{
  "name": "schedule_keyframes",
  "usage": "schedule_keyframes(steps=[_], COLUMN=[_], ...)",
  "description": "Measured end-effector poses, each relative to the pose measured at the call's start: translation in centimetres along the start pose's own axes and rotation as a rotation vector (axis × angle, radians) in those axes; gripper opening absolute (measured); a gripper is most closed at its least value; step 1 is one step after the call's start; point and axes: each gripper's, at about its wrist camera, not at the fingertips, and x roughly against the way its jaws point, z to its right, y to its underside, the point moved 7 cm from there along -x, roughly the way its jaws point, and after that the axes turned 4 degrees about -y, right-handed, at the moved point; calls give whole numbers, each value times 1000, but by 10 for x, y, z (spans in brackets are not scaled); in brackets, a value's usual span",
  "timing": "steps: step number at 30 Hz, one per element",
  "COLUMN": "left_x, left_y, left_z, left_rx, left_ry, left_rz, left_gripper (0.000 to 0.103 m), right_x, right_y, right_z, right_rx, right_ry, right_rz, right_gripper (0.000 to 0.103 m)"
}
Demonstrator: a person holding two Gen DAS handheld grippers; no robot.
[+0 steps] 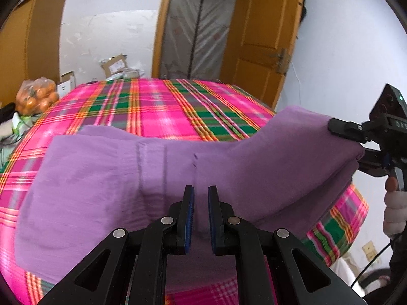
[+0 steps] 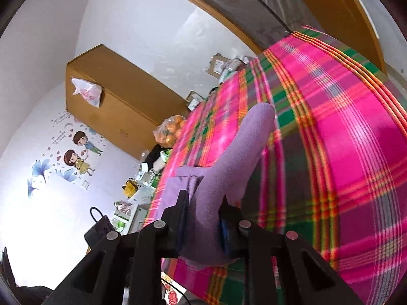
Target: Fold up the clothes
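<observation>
Both tongs are gripping the purple garment (image 1: 106, 185) over the plaid bed (image 1: 152, 106): left tongs (image 1: 201, 218) at 6 o'clock, right tongs (image 2: 203, 222) pinching its edge.

Left gripper (image 1: 201, 198) pinches the near edge of the purple garment (image 1: 101, 183), jaws nearly closed with fabric between the pads. Garment drapes over the plaid bedsheet (image 1: 157, 106). Right gripper (image 1: 356, 147) clamps the garment's right corner, lifted off the sheet. Bag of oranges (image 1: 35, 99) beyond the sheet's far-left corner.
</observation>
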Motion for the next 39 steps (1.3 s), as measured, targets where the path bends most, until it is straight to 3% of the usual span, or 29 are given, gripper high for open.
schedule_keyframes(steps=[9, 22, 31, 39], left_x=[11, 21, 44, 64], left_y=[-9, 8, 20, 34], left_z=[-49, -77, -126, -172], left_rx=[104, 152, 245, 328], left_ry=[-75, -103, -183, -262], left_rz=[22, 10, 35, 42], left_gripper=[11, 11, 11, 11], right_x=[-14, -69, -149, -236], right_y=[-14, -17, 2, 51], right_z=[-52, -121, -154, -153], right_rx=[100, 215, 271, 291], right_ry=[-58, -145, -167, -143], right_rz=[-10, -86, -208, -385], right_gripper=[20, 19, 18, 17])
